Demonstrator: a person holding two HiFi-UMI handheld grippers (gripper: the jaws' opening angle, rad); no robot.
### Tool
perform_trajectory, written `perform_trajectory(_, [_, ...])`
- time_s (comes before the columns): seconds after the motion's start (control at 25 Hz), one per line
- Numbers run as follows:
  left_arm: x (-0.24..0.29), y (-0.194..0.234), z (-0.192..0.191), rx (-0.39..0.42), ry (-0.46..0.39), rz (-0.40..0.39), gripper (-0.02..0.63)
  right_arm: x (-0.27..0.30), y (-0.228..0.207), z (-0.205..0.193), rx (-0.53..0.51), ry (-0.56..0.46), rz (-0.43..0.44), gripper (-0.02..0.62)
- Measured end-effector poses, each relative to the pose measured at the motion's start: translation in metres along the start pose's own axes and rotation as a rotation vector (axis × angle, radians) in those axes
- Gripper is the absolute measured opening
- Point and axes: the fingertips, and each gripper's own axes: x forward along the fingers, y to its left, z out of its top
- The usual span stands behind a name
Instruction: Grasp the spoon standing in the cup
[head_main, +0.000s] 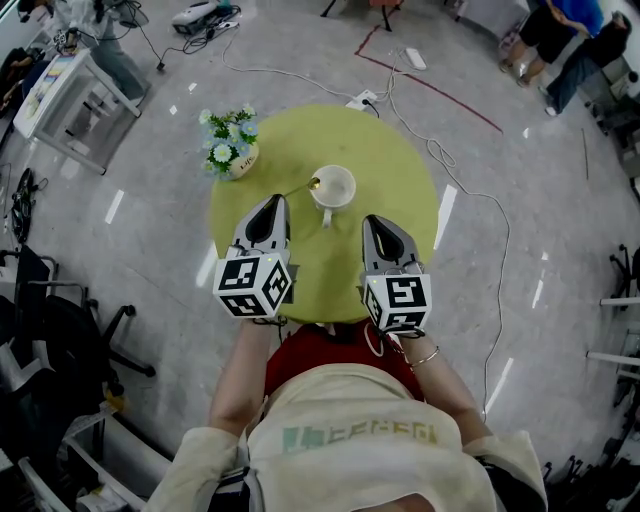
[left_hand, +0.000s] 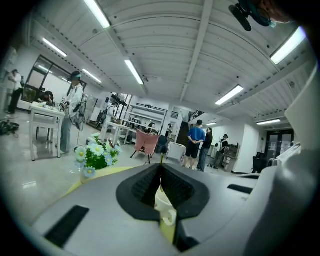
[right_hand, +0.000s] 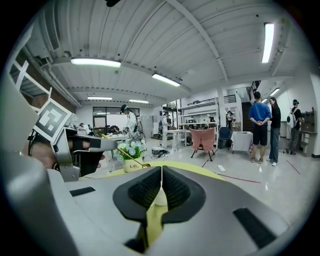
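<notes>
A white cup (head_main: 333, 186) stands near the middle of the round yellow-green table (head_main: 400, 170). A gold spoon (head_main: 300, 187) leans out of it to the left. My left gripper (head_main: 273, 200) is shut and empty, just short of the spoon's handle. My right gripper (head_main: 371, 220) is also shut and empty, in front of and to the right of the cup. In the left gripper view the cup (left_hand: 165, 204) shows through the slit below the closed jaws. In the right gripper view the spoon (right_hand: 125, 154) slants up to the left, and the cup (right_hand: 160, 198) peeks out between the pads.
A small vase of white and blue flowers (head_main: 231, 147) stands at the table's far left edge. Cables (head_main: 470, 200) run over the floor beyond and to the right of the table. People (right_hand: 260, 125), chairs and desks fill the room behind.
</notes>
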Motion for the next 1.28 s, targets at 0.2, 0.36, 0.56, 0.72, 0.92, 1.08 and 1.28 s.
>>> perform_trajectory(0.2, [-0.015,0.005,0.004,-0.001,-0.016,0.009,0.026,-0.005,0.010,0.004,-0.009,-0.012,0.004,0.037])
perform_trajectory(0.36, [-0.025,0.011,0.006,-0.001,-0.028,0.018,0.026,-0.006,0.018,0.006,-0.015,-0.021,0.008,0.037])
perform_trajectory(0.56, [-0.040,0.018,0.008,0.001,-0.041,0.031,0.026,-0.010,0.028,0.009,-0.021,-0.033,0.015,0.037])
perform_trajectory(0.72, [-0.052,0.023,0.009,0.004,-0.048,0.042,0.026,-0.013,0.036,0.010,-0.026,-0.038,0.019,0.037])
perform_trajectory(0.92, [-0.066,0.030,0.009,0.005,-0.057,0.060,0.026,-0.014,0.047,0.010,-0.036,-0.044,0.030,0.037])
perform_trajectory(1.08, [-0.078,0.034,0.009,0.001,-0.062,0.071,0.026,-0.018,0.055,0.012,-0.041,-0.048,0.039,0.037])
perform_trajectory(1.28, [-0.090,0.041,0.007,0.002,-0.065,0.081,0.026,-0.021,0.063,0.013,-0.048,-0.053,0.043,0.037])
